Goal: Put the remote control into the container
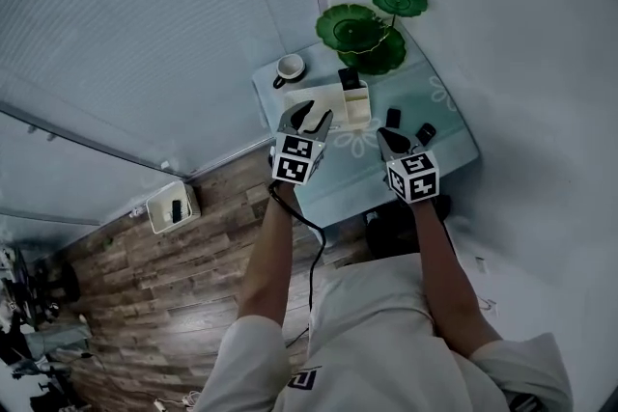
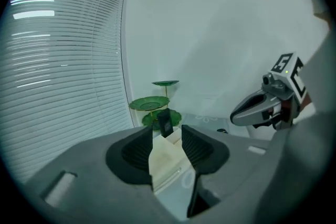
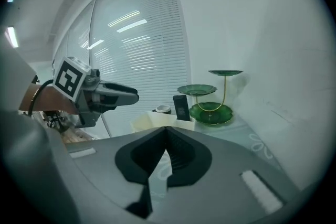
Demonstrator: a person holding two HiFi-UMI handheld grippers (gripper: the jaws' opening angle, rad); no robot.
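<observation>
Step status: placement judged complete. The remote control [image 1: 349, 78] stands upright in the cream container [image 1: 323, 96], at 12 o'clock from my left claw [image 1: 311, 114], which is open and empty. My right claw [image 1: 386, 138] is closed and empty. Next: withdraw without touching the container.

The black, slim remote control [image 1: 349, 78] stands nearly upright, seemingly in a narrow end compartment of the cream, open-topped container [image 1: 333, 97], its upper half showing above the rim, while the container rests flat on the pale table [image 1: 446, 125].
</observation>
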